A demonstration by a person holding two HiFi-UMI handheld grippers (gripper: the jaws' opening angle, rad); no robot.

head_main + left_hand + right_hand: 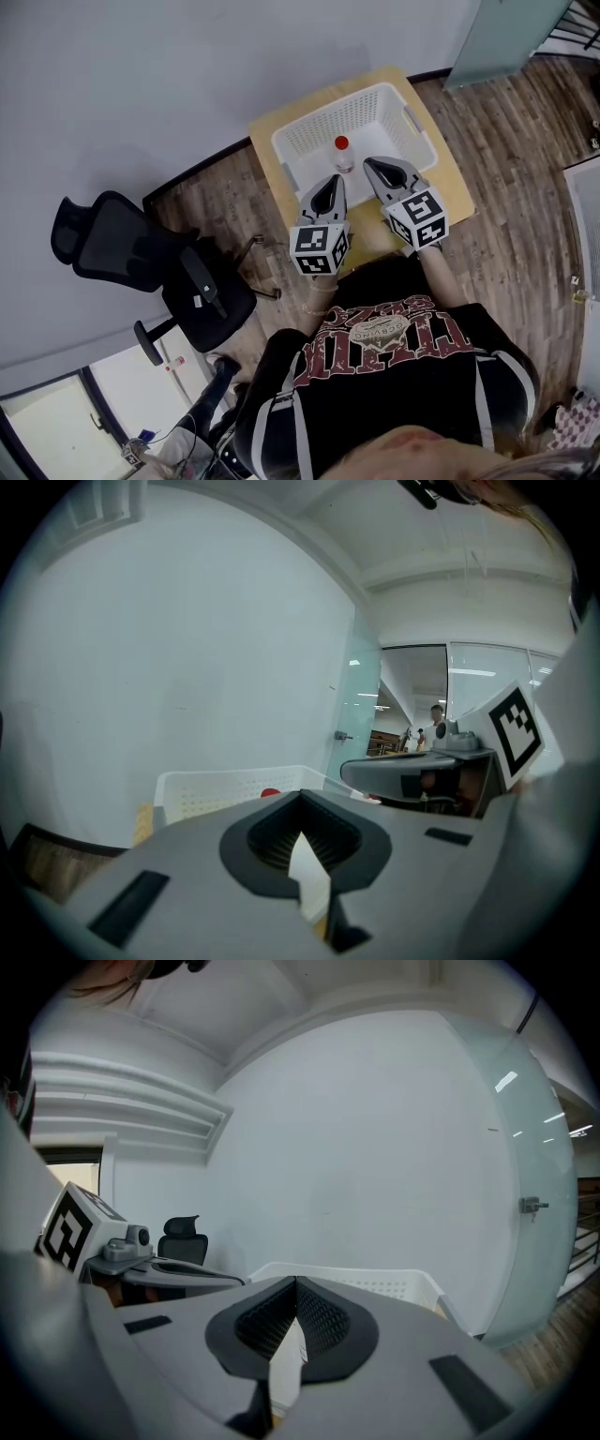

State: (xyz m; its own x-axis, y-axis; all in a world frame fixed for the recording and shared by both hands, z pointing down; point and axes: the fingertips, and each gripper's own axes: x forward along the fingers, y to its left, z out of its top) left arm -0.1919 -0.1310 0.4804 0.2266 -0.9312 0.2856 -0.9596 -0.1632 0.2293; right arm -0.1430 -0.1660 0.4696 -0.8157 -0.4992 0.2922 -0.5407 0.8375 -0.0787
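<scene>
Hovering over the desk's [454,187] near edge, left gripper [334,180] and right gripper [368,163], both closed on nothing, flank the basket's [309,127] red-capped bottle [342,157]. It is likely light, slick and tippy, and best gripped mid-body.

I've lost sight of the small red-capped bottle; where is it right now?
In the head view, the small red-capped clear bottle stands inside the white perforated plastic basket, just beyond the left hand-held gripper and the right hand-held gripper.
</scene>
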